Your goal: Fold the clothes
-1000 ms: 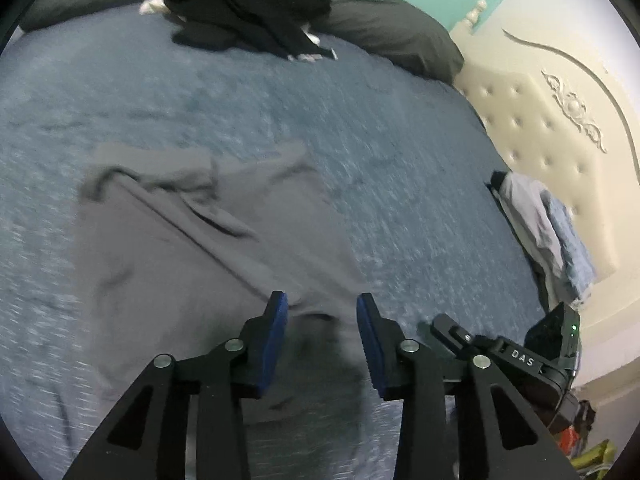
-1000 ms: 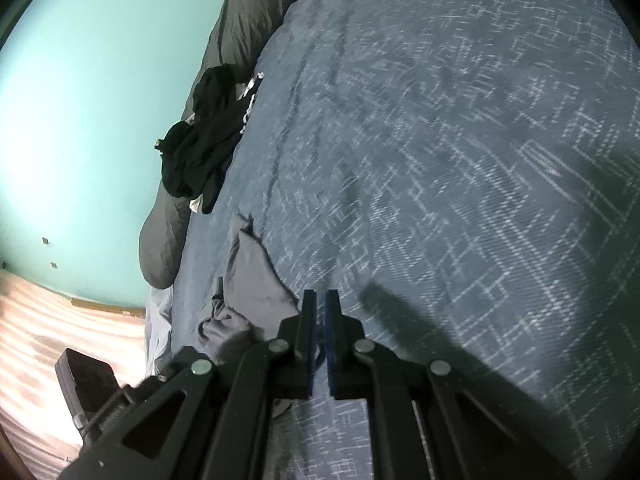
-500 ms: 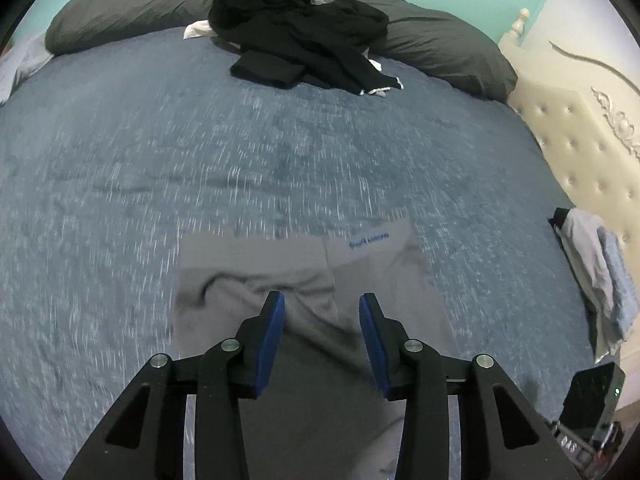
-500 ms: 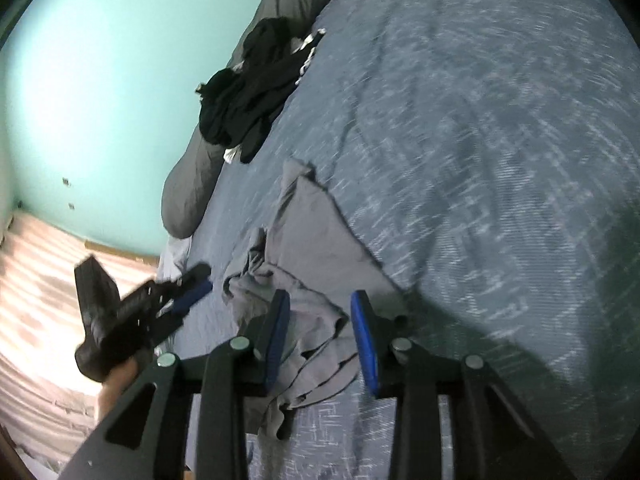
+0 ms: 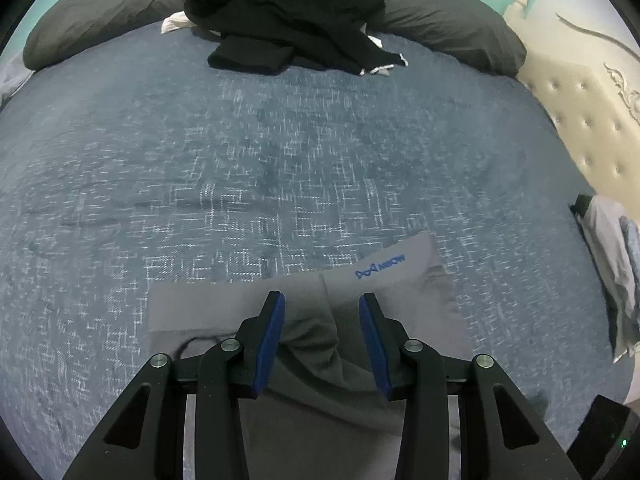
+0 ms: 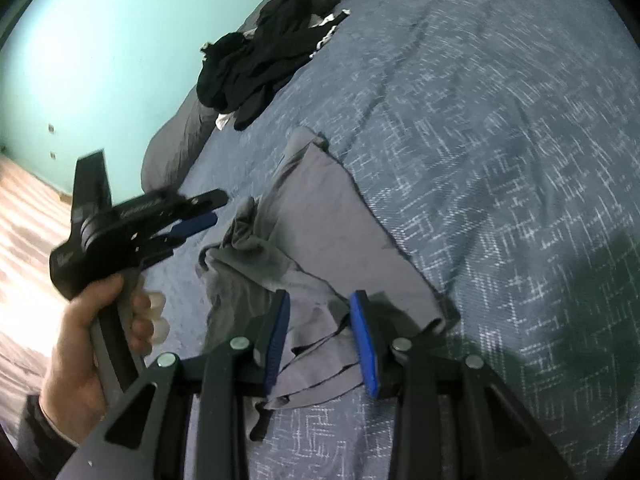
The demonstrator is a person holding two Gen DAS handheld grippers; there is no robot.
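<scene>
A grey garment (image 5: pixel 424 304) lies crumpled on the blue bedspread (image 5: pixel 280 160), its band with a blue logo turned toward the headboard. My left gripper (image 5: pixel 322 312) hovers open just above it with nothing between the pads. In the right wrist view the same garment (image 6: pixel 320 208) stretches away from my right gripper (image 6: pixel 320 300). That gripper stands open over the garment's near folds, and its pads (image 6: pixel 276 336) press on nothing. A hand (image 6: pixel 92 344) holds the left gripper (image 6: pixel 218 208) at the garment's left side.
A heap of black clothes (image 5: pixel 292 16) rests against a long dark grey pillow (image 5: pixel 452 28) at the far side of the bed. Folded light clothes (image 5: pixel 612 256) lie by the cream tufted headboard (image 5: pixel 580 120). Wooden floor (image 6: pixel 24 240) shows beyond the bed's left edge.
The right jaws went from shut to open, and the garment now lies under them. The left gripper moved across the bed, so the garment's band slid down to its fingertips.
</scene>
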